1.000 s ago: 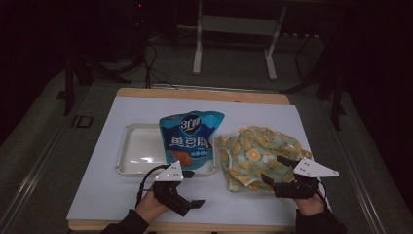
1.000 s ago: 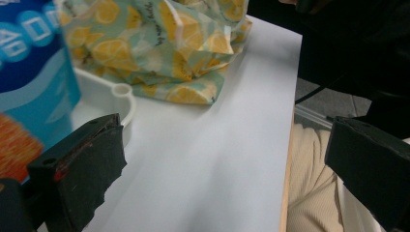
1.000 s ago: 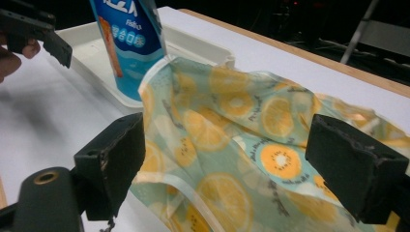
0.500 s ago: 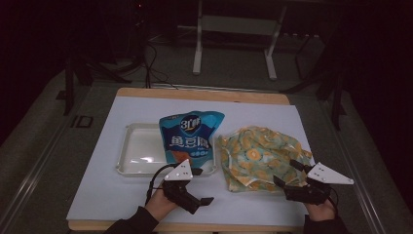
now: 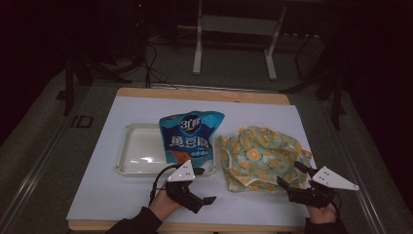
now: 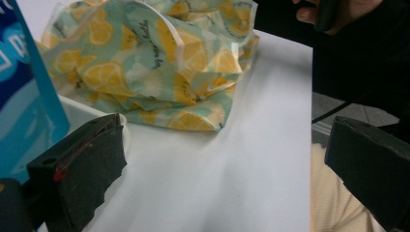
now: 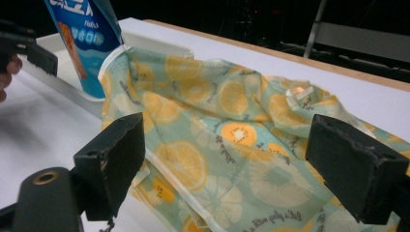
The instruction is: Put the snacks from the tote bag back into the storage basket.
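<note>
Lemon-print bag (image 5: 260, 157) lies crumpled, right of centre of frame, on white surface (image 5: 122, 195); soft, thin, wrinkled fabric. Right tongs (image 5: 292, 177) apart at bag's lower right edge, likely lined up to pinch. Left tongs (image 5: 204, 189) apart, idle, lower centre. Glossy blue snack pouch (image 5: 190, 137) rests in shallow white tray (image 5: 127, 146).
</note>
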`<state>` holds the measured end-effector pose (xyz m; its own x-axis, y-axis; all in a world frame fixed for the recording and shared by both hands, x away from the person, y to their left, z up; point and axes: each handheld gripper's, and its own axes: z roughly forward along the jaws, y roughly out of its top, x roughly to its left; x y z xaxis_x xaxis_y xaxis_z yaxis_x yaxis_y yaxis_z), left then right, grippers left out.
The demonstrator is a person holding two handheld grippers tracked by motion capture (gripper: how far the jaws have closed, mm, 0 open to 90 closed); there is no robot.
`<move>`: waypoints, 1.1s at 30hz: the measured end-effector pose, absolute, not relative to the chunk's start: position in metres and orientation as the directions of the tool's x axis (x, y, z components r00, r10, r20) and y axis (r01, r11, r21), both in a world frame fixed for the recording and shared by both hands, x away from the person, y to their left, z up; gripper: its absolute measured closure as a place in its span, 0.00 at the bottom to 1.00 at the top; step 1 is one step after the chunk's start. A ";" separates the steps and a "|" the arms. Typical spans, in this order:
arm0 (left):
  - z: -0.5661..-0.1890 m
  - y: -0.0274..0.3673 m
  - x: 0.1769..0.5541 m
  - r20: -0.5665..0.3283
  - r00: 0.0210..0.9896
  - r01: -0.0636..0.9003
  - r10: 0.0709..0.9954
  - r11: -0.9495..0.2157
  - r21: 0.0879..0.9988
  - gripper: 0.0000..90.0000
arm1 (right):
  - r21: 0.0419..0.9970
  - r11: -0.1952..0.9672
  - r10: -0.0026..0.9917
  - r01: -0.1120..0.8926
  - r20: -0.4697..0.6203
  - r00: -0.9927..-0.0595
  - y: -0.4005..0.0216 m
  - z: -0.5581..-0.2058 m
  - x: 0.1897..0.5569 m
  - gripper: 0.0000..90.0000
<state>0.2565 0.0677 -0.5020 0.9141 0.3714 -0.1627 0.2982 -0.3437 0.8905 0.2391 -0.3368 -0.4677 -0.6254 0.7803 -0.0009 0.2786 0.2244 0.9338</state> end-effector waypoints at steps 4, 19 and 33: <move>-0.503 0.068 0.255 -0.162 0.914 0.298 0.372 -0.344 0.891 0.01 | 0.936 0.217 0.789 0.278 0.000 -0.614 -0.338 -0.468 0.239 0.15; -0.504 0.070 0.252 -0.152 0.913 0.292 0.378 -0.345 0.892 0.01 | 0.943 0.187 0.796 0.275 0.019 -0.605 -0.339 -0.468 0.240 0.15; -0.506 0.071 0.249 -0.146 0.912 0.289 0.384 -0.347 0.892 0.01 | 0.946 0.178 0.793 0.271 0.025 -0.608 -0.340 -0.467 0.241 0.15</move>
